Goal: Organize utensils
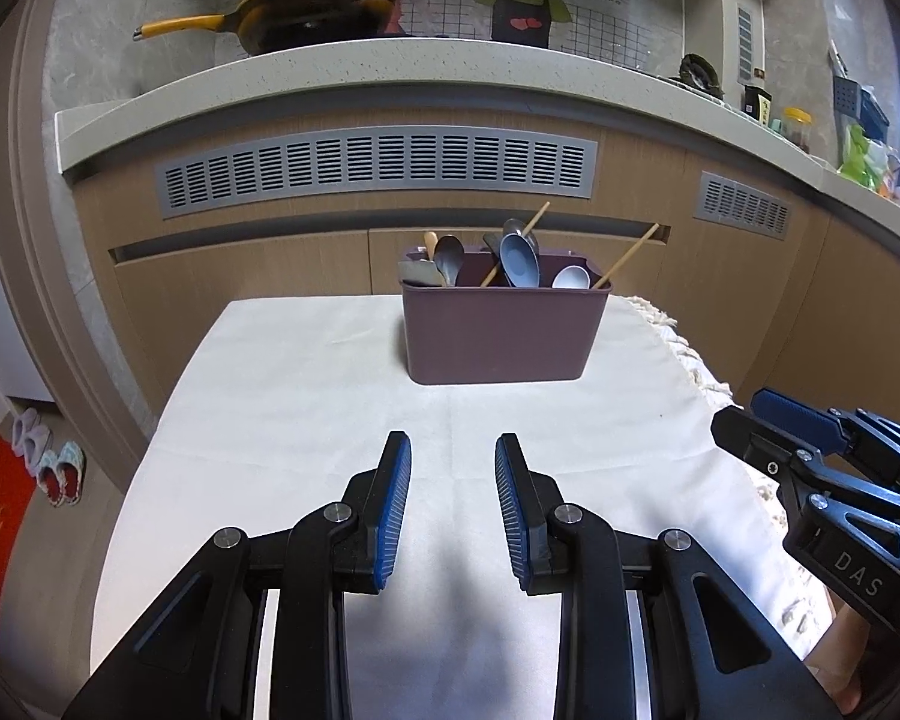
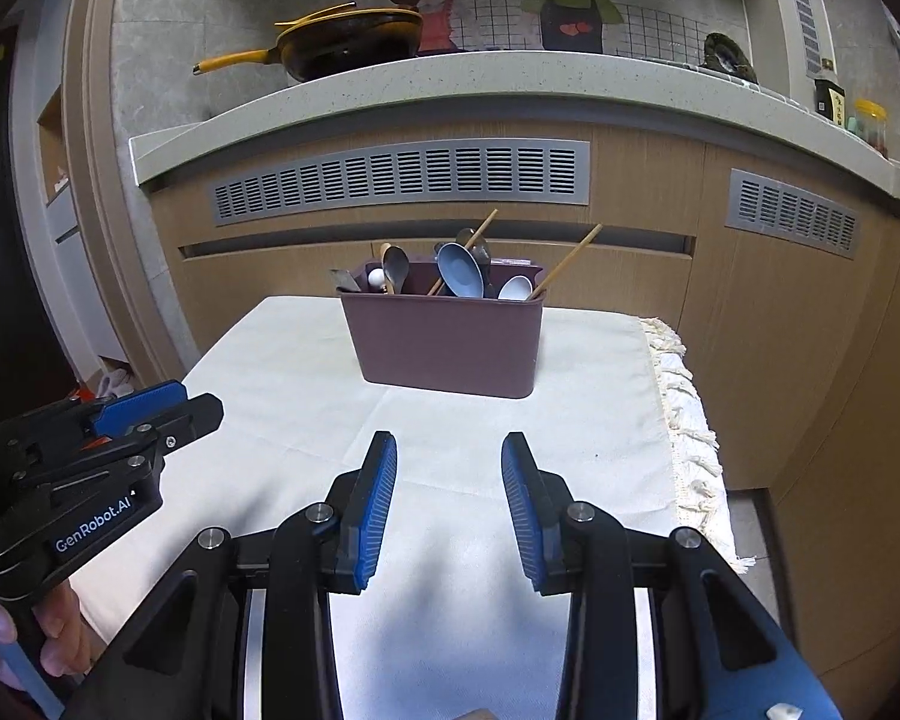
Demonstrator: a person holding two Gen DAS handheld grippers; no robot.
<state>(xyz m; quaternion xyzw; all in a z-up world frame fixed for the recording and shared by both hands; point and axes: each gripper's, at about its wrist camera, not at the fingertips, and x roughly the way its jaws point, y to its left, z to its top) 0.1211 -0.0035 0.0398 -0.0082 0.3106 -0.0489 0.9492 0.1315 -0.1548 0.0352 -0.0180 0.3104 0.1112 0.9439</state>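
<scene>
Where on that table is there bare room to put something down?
The white cloth is bare between the purple caddy and both grippers, left gripper and right gripper, and also left of the caddy. The caddy itself is crowded with spoons and chopsticks. The fringed edge bounds the right.

Utensil handles: hiding inside the purple holder (image 1: 498,333). Chopstick (image 2: 564,263), two o'clock lean: lower end sinking below the rim. Holder compartments: staying indistinguishable.
</scene>
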